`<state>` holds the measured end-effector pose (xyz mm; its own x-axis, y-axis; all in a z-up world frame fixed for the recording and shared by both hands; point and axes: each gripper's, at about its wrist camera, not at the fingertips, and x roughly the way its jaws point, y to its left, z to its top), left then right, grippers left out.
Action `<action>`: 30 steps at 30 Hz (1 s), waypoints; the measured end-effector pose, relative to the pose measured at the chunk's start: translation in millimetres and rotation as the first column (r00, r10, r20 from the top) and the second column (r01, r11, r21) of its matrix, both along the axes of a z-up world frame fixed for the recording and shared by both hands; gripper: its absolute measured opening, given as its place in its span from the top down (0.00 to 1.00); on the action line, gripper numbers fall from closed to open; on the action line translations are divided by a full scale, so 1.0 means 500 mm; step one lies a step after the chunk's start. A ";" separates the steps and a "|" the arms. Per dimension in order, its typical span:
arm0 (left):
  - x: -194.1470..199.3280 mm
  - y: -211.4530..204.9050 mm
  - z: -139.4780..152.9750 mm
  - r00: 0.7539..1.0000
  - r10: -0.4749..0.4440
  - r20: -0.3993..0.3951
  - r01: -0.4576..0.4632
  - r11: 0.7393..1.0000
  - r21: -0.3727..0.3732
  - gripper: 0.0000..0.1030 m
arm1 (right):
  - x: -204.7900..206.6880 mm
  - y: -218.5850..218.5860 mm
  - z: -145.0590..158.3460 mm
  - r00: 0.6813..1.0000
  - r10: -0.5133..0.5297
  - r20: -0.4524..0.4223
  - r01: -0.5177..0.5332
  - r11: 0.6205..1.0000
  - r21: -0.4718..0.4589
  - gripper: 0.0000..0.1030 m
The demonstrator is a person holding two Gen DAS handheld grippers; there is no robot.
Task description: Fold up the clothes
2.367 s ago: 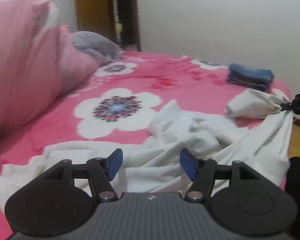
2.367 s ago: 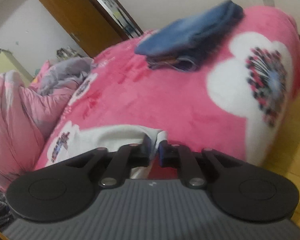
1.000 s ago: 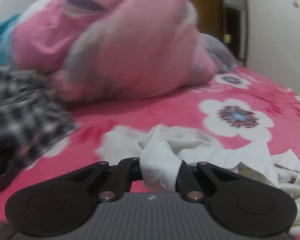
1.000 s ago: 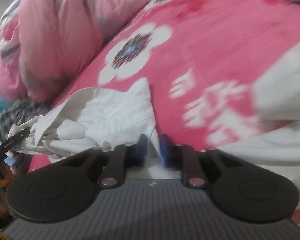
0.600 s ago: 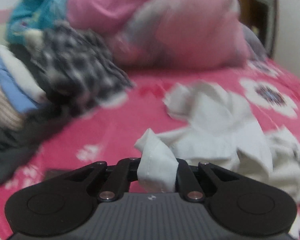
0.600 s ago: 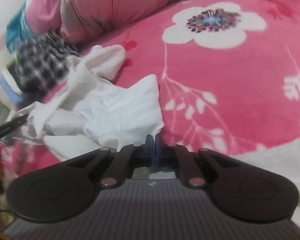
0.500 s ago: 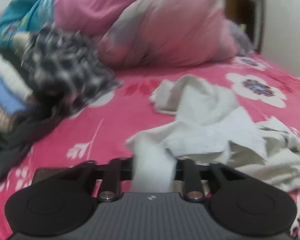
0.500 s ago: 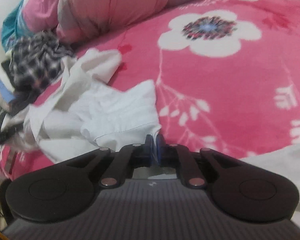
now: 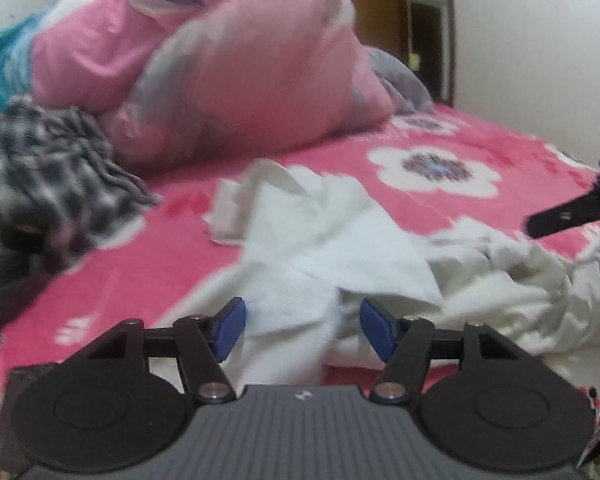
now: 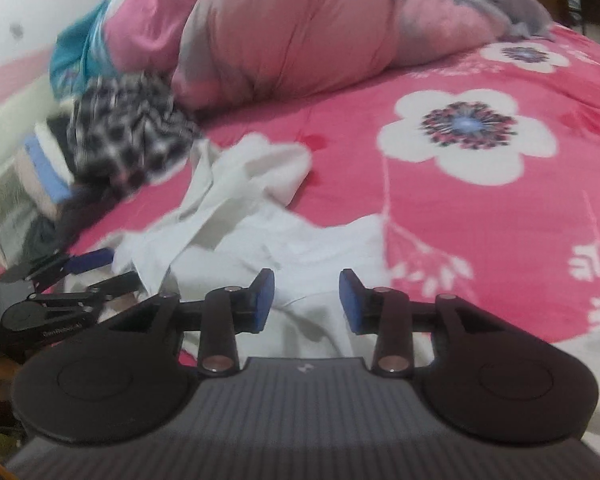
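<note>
Left tongs (image 9: 302, 330) are spread wide, blue pads (image 9: 230, 330) apart, nothing pinched; a blurred flap of the white shirt (image 9: 320, 248) hangs loose in the gap btwn them, not clamped. Right tongs (image 10: 306, 300) also spread, pads (image 10: 264, 300) clear of the cloth, w/ the shirt (image 10: 284, 240) lying just ahead of and under the tips.

Shirt is crumpled on the pink flowered blanket (image 9: 432, 168), stretching from one pair of tongs to the other. In the left view the right tongs' tip (image 9: 572, 210) pokes in from the right edge, above the shirt's rumpled right side. In the right view the left tongs (image 10: 80, 276) sit at lower left, tips at the shirt's edge.

Further out, left of the shirt: a black-and-white checked garment (image 9: 48, 184) on a pile of clothes (image 10: 40, 168). Behind that, a big pink quilt (image 9: 240, 60) bunched up, w/ a grey pillow (image 10: 492, 0) to its right.
</note>
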<state>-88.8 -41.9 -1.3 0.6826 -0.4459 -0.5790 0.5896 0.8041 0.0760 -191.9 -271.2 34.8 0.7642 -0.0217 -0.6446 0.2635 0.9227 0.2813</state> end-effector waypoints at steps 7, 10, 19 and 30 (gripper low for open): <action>0.025 -0.017 -0.032 0.999 0.009 -0.048 -0.010 0.999 -0.034 0.40 | 0.043 -0.008 -0.033 0.993 -0.077 -0.090 0.075 0.997 -0.030 0.93; 0.036 -0.010 -0.035 0.999 -0.008 -0.047 0.005 0.999 -0.052 0.41 | 0.029 -0.021 -0.019 0.990 -0.128 -0.057 0.127 0.992 -0.015 0.95; 0.045 0.010 -0.041 0.998 -0.039 -0.047 0.034 0.994 -0.108 0.41 | -0.016 -0.077 0.023 0.957 -0.287 0.033 0.285 0.957 0.062 0.96; 0.016 0.001 -0.023 0.997 -0.078 0.015 0.079 0.994 -0.076 0.41 | -0.075 -0.160 -0.028 0.894 -0.448 0.027 0.436 0.882 0.180 0.97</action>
<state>-80.7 -41.5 -12.6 0.6508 -0.5411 -0.5326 0.6504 0.7592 0.0235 -229.1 -351.4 20.9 0.7408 -0.2657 -0.6170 0.6088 0.6537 0.4495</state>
